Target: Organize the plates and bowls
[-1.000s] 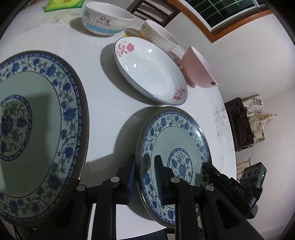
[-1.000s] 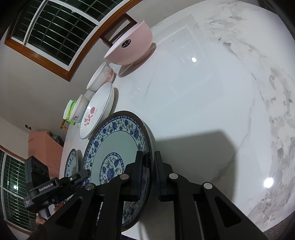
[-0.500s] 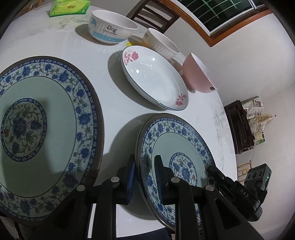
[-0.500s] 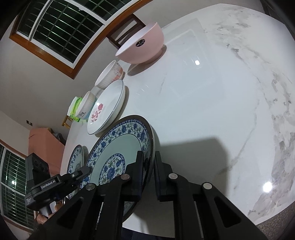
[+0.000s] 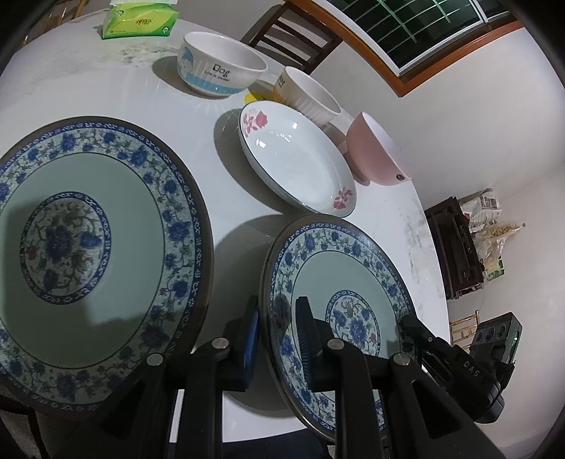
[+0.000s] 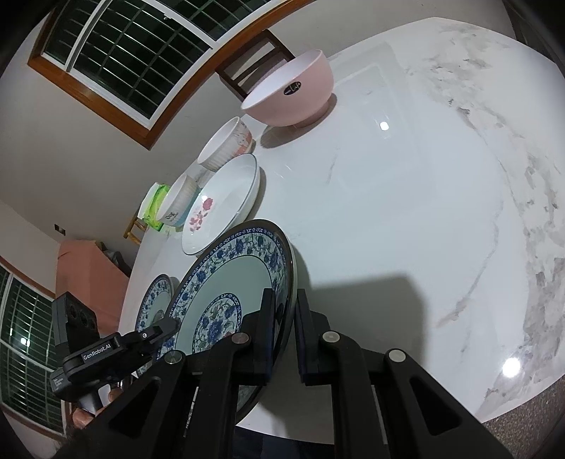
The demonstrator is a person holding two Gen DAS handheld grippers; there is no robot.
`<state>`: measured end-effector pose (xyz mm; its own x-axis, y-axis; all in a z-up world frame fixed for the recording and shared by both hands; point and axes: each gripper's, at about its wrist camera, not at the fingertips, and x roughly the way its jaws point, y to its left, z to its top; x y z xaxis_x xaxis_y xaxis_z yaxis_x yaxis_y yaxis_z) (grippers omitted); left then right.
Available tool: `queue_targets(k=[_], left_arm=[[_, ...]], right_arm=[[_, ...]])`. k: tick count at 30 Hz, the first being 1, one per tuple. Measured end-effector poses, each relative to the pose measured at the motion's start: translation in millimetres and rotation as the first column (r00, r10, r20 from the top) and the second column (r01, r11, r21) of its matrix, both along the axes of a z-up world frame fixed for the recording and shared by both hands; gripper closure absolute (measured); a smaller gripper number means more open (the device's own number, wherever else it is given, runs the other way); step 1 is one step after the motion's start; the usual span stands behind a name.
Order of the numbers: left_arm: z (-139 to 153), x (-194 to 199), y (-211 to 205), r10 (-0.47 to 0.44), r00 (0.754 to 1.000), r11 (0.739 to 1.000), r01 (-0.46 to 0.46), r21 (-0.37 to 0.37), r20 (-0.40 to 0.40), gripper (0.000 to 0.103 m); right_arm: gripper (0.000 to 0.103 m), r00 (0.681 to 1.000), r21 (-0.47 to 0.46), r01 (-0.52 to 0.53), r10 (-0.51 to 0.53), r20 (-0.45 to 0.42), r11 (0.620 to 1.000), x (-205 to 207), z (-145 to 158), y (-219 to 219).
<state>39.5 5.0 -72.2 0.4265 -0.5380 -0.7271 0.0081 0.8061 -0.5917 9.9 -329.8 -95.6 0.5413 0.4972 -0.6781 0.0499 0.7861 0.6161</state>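
A small blue-and-white floral plate hangs tilted above the white marble table, held from both sides. My left gripper is shut on its left rim. My right gripper is shut on the opposite rim and also shows in the left wrist view, where the right gripper sits at the plate's far edge. A larger plate of the same pattern lies on the table to the left. Beyond stand a white plate with pink flowers, a pink bowl, a ribbed bowl and a "Dog" bowl.
A green tissue pack lies at the table's far edge behind the bowls. A dark wooden chair stands past the table under the window. A person's hand holds the left gripper. The table's right half in the right wrist view is bare marble.
Both grippers have risen and drawn back a little with the small plate between them. More of the large plate and the far bowls now shows.
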Motion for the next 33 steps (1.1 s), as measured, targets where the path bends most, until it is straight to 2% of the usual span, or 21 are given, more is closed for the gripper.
queue_targets(k=[10,22,33], left_arm=[[12.3,-8.4,24.7,0.031,0.999,0.999,-0.030,-0.016,0.029,0.084],[19.6,-13.8,78.3,0.141,0.989,0.990,-0.140,-0.031,0.039,0.084],[21.5,-18.4,132.0,0.254,0.967,0.967,-0.252,-0.038,0.034,0.084]], right_arm=[[0.092,0.999,-0.009,-0.032,0.032,0.027,0.999,1.7,13.0,17.7],[0.091,0.992,-0.035,-0.128,0.128,0.017,0.991,20.3,18.6,71.5],[0.091,0.974,-0.072,-0.225,0.226,0.014,0.972,37.9,25.4,124.4]])
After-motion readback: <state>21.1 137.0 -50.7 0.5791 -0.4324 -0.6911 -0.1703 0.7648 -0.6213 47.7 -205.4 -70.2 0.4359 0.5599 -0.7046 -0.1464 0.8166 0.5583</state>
